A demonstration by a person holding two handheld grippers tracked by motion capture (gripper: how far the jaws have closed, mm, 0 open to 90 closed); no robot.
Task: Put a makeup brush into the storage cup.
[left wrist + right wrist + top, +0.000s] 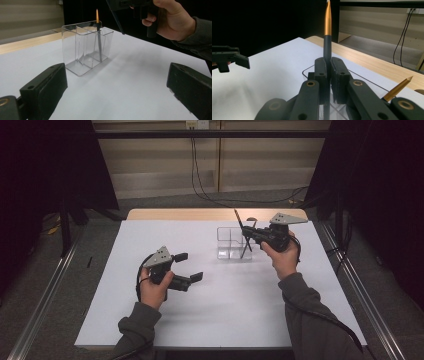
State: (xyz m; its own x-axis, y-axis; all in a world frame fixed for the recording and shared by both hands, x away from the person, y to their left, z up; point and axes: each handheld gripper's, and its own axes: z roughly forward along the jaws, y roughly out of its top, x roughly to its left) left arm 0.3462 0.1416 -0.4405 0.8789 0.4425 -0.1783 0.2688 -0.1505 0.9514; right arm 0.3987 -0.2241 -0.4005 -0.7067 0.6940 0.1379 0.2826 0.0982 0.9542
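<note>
The work in hand was loading slim dark utensils with gold tips into a clear holder (231, 243) that stood right of centre in the high view, on the white table (150, 320). By the look of it, the job was partly done. One utensil (99, 42) already stood upright in the holder's middle compartment, its gold tip poking above the rim in the left gripper view; it also showed at the lower right of the right gripper view.

A second utensil (327, 42) was clamped between the jaws of the right gripper (329, 75), which were closed tight on its dark shaft, gold tip up at the top centre of that view. In the high view this gripper hung over the holder's right end, with the stick slanting down toward the holder; whether its lower end was inside a compartment could not be told.

The left gripper (189, 266) sat at the left centre of the high view, well apart from the holder, jaws spread wide and holding nothing.

What seemed left: lower the held utensil into a compartment and let go.
</note>
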